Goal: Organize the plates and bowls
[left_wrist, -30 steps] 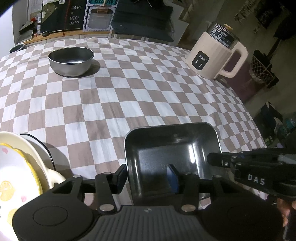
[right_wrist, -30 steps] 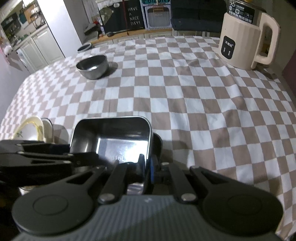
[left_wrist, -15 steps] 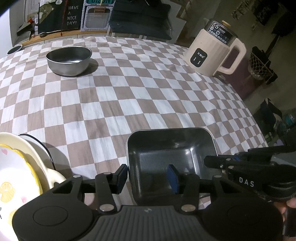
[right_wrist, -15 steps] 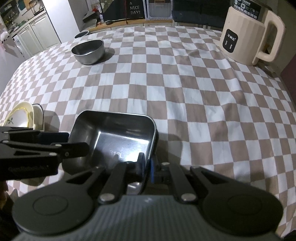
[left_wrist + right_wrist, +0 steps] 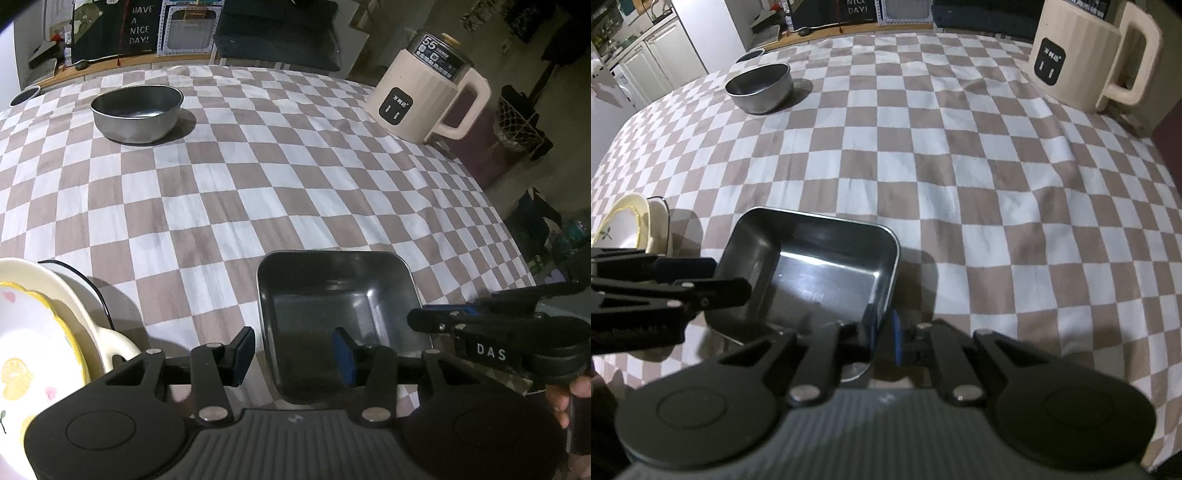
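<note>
My right gripper (image 5: 882, 338) is clamped on the near right wall of the square steel tray (image 5: 827, 273), which sits low over the checkered cloth (image 5: 960, 184). My left gripper (image 5: 293, 356) straddles the tray's left wall, jaws apart and not pressing. I'd keep the tray level and steady it from the left before carrying it toward the stacked plates (image 5: 40, 332) just left. The round steel bowl (image 5: 137, 112) waits far back.
</note>
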Tool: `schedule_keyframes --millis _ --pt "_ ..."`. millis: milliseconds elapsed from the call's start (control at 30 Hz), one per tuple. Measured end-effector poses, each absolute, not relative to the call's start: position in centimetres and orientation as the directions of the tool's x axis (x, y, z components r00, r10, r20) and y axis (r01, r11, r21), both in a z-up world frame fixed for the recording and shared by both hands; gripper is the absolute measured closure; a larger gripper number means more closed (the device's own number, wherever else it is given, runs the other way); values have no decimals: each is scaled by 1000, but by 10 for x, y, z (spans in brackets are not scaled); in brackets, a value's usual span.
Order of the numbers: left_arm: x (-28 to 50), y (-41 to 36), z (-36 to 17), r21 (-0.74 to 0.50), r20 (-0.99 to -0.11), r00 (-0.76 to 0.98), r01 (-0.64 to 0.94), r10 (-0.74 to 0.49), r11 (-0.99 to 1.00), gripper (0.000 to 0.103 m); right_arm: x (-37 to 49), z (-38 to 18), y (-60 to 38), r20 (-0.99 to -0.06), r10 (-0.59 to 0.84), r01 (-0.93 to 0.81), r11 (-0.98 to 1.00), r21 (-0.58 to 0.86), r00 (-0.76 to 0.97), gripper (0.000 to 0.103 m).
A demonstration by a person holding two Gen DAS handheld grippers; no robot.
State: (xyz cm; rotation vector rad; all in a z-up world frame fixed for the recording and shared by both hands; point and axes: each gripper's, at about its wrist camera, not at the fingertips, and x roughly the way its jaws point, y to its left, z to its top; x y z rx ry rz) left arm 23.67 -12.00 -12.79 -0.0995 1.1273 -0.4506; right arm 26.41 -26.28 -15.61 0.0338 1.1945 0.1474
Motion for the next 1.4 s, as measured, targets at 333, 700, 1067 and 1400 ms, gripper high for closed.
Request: schedule_keyframes --millis 333,700,1067,1400 --pt "237 -123 -127 -334 -835 344 302 -429 893 57 280 -159 -257 -911 77 -92 995 43 404 98" --pt "240 -122 -124 -341 -829 352 299 -435 891 57 285 -161 -259 -908 79 -90 995 46 411 98" --pt "238 -119 -119 -328 -835 358 285 -417 901 57 271 -158 -257 -910 71 -108 994 29 407 86" --pt "233 -102 -97 -353 -792 425 266 -438 897 32 253 -132 -261 -863 55 -73 997 21 502 34"
